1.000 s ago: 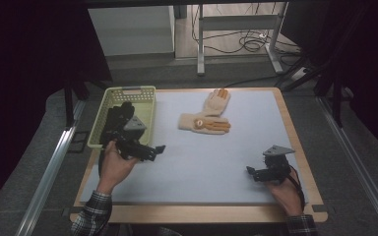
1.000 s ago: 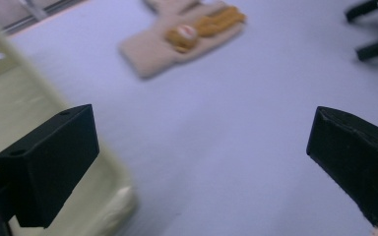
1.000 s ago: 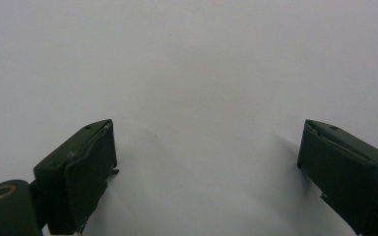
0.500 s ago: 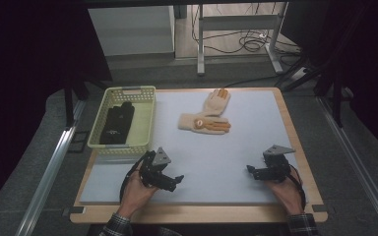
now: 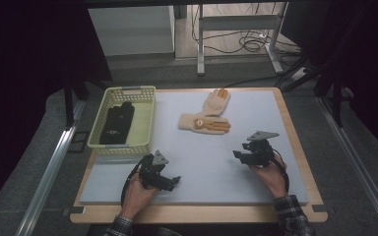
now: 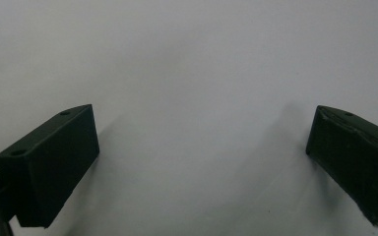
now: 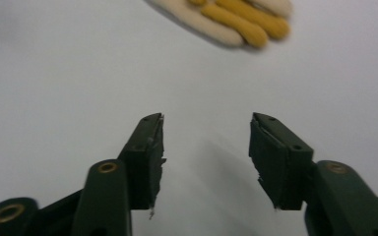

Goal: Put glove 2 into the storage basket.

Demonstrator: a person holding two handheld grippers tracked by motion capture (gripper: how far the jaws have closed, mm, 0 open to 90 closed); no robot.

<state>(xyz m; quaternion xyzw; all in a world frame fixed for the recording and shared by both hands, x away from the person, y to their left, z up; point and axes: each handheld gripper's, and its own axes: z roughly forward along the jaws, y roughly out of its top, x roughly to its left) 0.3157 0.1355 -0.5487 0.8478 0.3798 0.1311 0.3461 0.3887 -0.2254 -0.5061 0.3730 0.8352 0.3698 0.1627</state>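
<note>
Since the earlier frame, left gripper (image 5: 173,181) dropped from the basket to bare mat, jaws wide, empty. Right gripper (image 5: 237,154) advanced toward 2 cream knit gloves with orange fingers (image 5: 204,122); jaws just closing, half-parted, nothing between. 1 pale-green plastic basket (image 5: 145,129) holds 1 black folded cloth (image 5: 116,124).

Your table (image 5: 216,162) is evenly lit while the surroundings stay dark; beyond your right jaws the glove (image 7: 236,19) blurs, and soft shadows trail each jaw.
</note>
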